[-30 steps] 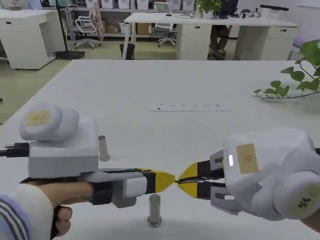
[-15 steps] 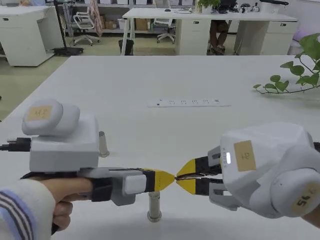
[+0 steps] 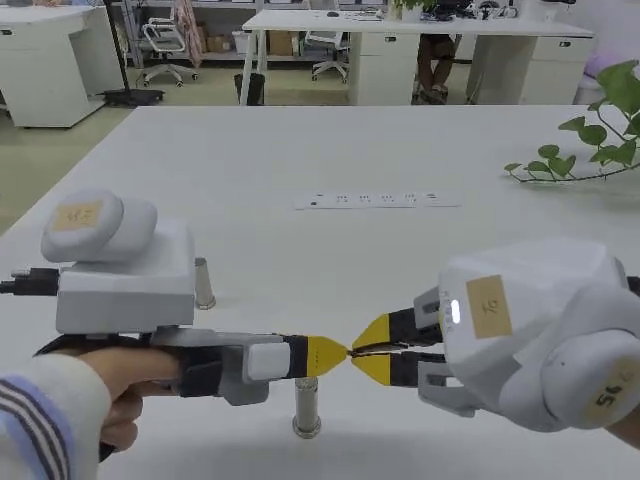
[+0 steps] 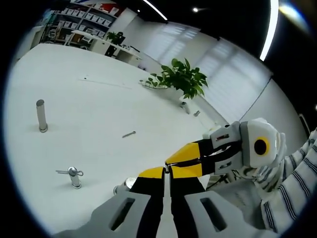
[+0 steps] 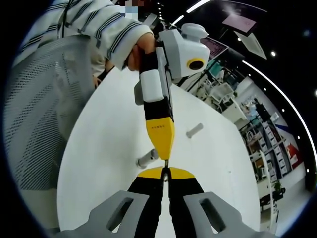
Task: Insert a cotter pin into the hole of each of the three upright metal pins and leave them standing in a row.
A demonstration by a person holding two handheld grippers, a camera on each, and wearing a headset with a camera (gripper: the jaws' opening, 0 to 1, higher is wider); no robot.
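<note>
Both jaw pairs are pinched together, the left gripper (image 3: pixel 333 356) and right gripper (image 3: pixel 364 358) meeting tip to tip on what looks like a thin cotter pin (image 5: pixel 166 163) — probably a re-grip to align it — just above the upright metal pin (image 3: pixel 307 408) near the front edge of the surface (image 3: pixel 330 150).

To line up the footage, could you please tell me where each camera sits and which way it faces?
Head view: on the headset, facing forward and down over the table; left hand-held gripper, right hand-held gripper and a sleeve show.
Left gripper view: on the left one, facing the plant; own jaws show.
Right gripper view: on the right one, facing the person; own jaws show.
Shared: all three show the two grippers tip to tip.
</note>
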